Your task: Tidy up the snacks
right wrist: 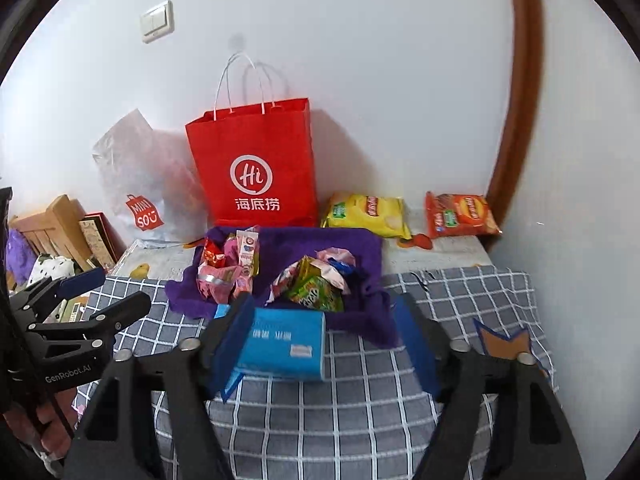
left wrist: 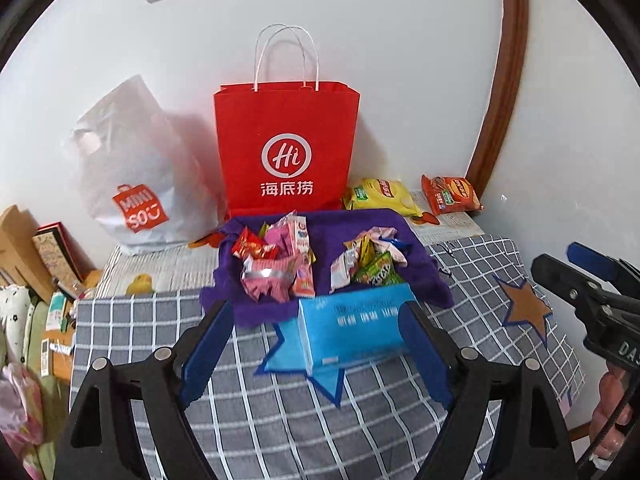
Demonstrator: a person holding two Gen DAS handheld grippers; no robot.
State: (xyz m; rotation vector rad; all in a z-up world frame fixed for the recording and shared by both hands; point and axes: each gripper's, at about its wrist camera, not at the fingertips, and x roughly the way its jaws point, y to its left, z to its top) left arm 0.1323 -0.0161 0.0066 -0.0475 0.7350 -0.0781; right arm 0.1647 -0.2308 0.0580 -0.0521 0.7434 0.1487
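Note:
A purple cloth [left wrist: 424, 248] on the bed carries two heaps of small snacks: a pink and red heap [left wrist: 276, 264] on the left and a green and white heap [left wrist: 368, 268] on the right. In front of the cloth a blue box [left wrist: 352, 328] lies flat. My left gripper [left wrist: 316, 344] stands open above the checked cover, its fingers wider than the box and not pressing it. My right gripper [right wrist: 324, 340] is open too, with the blue box [right wrist: 280, 344] just beyond its left finger. Each gripper shows at the edge of the other's view, the right gripper [left wrist: 572, 268] and the left gripper [right wrist: 104, 294].
A red paper bag [left wrist: 286, 140] stands against the wall behind the cloth, with a white plastic bag [left wrist: 132, 168] to its left. A yellow chip bag [left wrist: 380, 196] and an orange chip bag [left wrist: 450, 194] lie at the right. Cardboard boxes [left wrist: 20, 248] crowd the left side.

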